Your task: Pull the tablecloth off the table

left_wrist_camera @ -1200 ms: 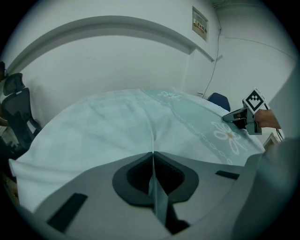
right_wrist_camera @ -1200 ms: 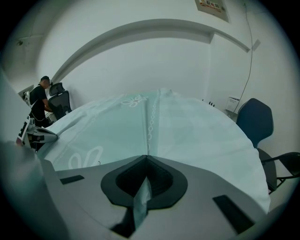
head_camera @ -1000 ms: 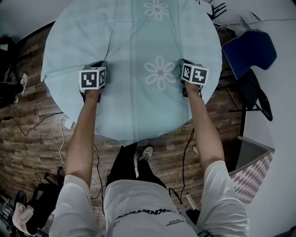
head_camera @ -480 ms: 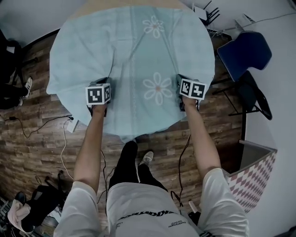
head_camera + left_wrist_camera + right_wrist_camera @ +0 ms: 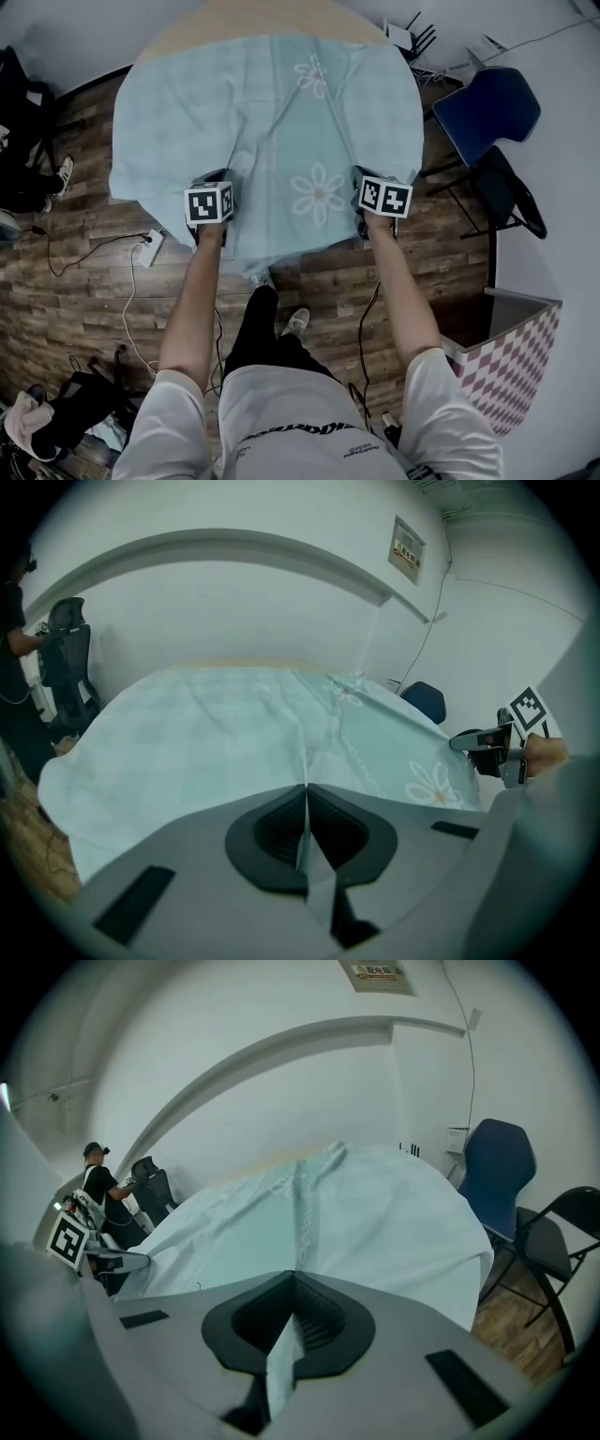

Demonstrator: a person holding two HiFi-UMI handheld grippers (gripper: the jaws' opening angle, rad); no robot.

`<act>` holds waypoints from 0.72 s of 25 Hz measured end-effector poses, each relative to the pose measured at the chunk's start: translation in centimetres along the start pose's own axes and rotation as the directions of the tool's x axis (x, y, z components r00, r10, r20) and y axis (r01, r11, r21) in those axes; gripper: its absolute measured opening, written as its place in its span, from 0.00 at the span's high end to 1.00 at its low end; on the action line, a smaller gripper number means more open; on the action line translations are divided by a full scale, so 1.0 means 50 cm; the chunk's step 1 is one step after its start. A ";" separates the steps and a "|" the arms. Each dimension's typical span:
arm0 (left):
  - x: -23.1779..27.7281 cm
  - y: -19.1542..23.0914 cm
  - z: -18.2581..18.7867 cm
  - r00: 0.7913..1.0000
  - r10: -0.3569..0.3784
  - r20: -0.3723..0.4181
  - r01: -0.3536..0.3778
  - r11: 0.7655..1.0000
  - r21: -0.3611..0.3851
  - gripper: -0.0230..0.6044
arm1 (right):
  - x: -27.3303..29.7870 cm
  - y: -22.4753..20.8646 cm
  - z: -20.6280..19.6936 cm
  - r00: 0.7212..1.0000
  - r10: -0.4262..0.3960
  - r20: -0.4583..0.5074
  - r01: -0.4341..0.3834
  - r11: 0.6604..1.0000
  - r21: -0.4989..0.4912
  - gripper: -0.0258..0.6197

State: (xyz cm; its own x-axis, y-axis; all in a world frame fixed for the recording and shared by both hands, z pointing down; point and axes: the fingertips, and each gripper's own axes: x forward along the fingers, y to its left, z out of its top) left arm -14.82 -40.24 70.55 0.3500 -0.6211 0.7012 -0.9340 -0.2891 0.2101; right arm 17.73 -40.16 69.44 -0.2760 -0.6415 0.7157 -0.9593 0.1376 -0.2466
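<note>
A pale blue tablecloth [image 5: 262, 122] with white daisy prints covers most of a round wooden table [image 5: 253, 21], whose far rim shows bare. My left gripper [image 5: 214, 185] is shut on the cloth's near edge at the left, my right gripper [image 5: 368, 184] is shut on it at the right. In the left gripper view the tablecloth [image 5: 216, 752] runs pinched into the left gripper [image 5: 306, 789]. In the right gripper view a fold of the tablecloth [image 5: 328, 1213] is clamped in the right gripper [image 5: 292, 1283]. The near hem hangs between my arms.
A blue chair [image 5: 483, 108] and a black folding chair [image 5: 511, 192] stand at the right of the table. A patterned bin [image 5: 506, 352] sits at the lower right. Cables and a power strip [image 5: 150, 248] lie on the wooden floor at the left. A person [image 5: 98, 1190] stands by the far wall.
Both grippers have drawn back toward me with the cloth in them. The cloth has slid along the table and a strip of bare wood now shows at the far side.
</note>
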 end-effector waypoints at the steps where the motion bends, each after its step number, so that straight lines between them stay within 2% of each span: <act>1: -0.011 -0.004 -0.004 1.000 0.006 0.004 -0.006 1.000 -0.002 0.94 | -0.010 0.004 -0.007 1.000 0.005 0.002 -0.005 1.000 0.006 0.91; 18: -0.212 -0.113 -0.100 0.995 0.016 0.100 -0.013 1.000 -0.026 0.94 | -0.202 0.082 -0.139 0.994 0.087 0.072 -0.091 0.995 0.052 0.91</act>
State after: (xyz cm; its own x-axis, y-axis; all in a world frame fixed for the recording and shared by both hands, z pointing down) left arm -13.60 -28.39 65.33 0.3407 -0.6952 0.6330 -0.9401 -0.2618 0.2185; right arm 16.18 -27.88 65.74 -0.3533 -0.6798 0.6427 -0.9259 0.1558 -0.3441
